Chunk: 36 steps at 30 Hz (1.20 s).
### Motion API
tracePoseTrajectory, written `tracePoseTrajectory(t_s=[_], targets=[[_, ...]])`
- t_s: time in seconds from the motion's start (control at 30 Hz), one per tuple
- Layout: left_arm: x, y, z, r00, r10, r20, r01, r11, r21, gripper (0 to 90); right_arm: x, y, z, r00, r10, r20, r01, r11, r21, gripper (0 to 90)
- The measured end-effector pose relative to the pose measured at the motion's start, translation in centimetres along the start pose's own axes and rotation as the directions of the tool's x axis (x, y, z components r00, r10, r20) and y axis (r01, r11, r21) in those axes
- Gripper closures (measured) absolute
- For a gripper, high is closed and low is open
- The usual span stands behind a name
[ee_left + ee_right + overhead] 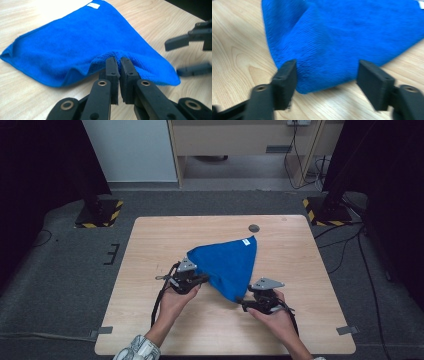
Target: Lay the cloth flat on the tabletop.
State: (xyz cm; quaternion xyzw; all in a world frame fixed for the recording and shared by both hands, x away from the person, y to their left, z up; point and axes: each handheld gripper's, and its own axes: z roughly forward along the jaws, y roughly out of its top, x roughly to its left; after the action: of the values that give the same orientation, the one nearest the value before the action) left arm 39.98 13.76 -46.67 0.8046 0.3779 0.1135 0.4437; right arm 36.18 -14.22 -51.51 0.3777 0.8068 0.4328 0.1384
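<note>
A blue cloth [227, 262] lies folded into a rough triangle on the wooden table [150, 320], its white label [246, 241] at the far corner. My left gripper [202, 279] is at the cloth's near left edge. In the left gripper view the cloth [75, 45] is pinched at its edge and lifted into a small ridge, with my left gripper [119, 61] shut on it. My right gripper [245, 304] sits at the near corner. In the right gripper view the cloth [349, 37] reaches between the jaws of my right gripper [328, 67], which stand wide apart and do not press on it.
A small dark round hole [254, 228] sits near the table's far edge. Two dark stands with yellow-and-black bases [100, 212] [325, 210] flank the table's far corners on the grey floor. Cables trail on the floor at the right.
</note>
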Motion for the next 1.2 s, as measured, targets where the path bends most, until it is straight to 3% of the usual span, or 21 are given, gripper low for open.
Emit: tracePoseTrajectory(t_s=[0.17,0.33,0.37,0.4,0.53,0.8,0.9,1.07,1.2], targets=[[0.2,0.6,0.2,0.9998,-0.021,0.007,0.021,0.9998,-0.007,85.9,1.5,0.0,1.6,0.9980,-0.037,0.051,0.036,0.999,0.019,18.6],[0.3,1.1,0.2,0.9992,-0.036,0.017,0.037,0.9992,-0.018,85.9,2.3,0.1,2.5,0.9935,-0.068,0.091,0.065,0.997,0.036,17.5],[0.4,1.2,0.1,0.9989,-0.042,0.023,0.042,0.9989,-0.022,86.0,2.2,0.2,2.6,0.9922,-0.062,0.108,0.058,0.998,0.037,21.2],[0.4,1.2,0.0,0.9989,-0.041,0.023,0.041,0.9988,-0.024,86.0,1.9,0.2,2.6,0.9913,-0.055,0.119,0.051,0.998,0.033,31.2],[0.7,1.4,-0.7,0.9972,-0.063,0.041,0.064,0.9970,-0.043,86.2,0.7,0.4,2.6,0.9861,-0.028,0.164,0.026,0.999,0.018,48.3],[1.2,1.4,-1.1,0.9964,-0.075,0.040,0.076,0.9960,-0.046,86.3,-1.1,0.9,2.3,0.9668,0.036,0.253,-0.033,0.999,-0.016,42.9],[1.2,1.4,-1.1,0.9963,-0.077,0.037,0.079,0.9954,-0.055,86.4,-1.1,1.2,2.2,0.9605,0.012,0.278,-0.008,1.000,-0.015,44.9],[1.5,1.4,-1.3,0.9961,-0.083,0.027,0.085,0.9948,-0.056,86.7,-1.3,1.7,2.1,0.9591,0.021,0.282,-0.019,1.000,-0.011,48.1],[2.0,1.3,-1.5,0.9947,-0.100,0.021,0.101,0.9930,-0.062,86.9,-1.5,2.1,2.1,0.9470,0.005,0.321,-0.011,1.000,0.018,48.3]])
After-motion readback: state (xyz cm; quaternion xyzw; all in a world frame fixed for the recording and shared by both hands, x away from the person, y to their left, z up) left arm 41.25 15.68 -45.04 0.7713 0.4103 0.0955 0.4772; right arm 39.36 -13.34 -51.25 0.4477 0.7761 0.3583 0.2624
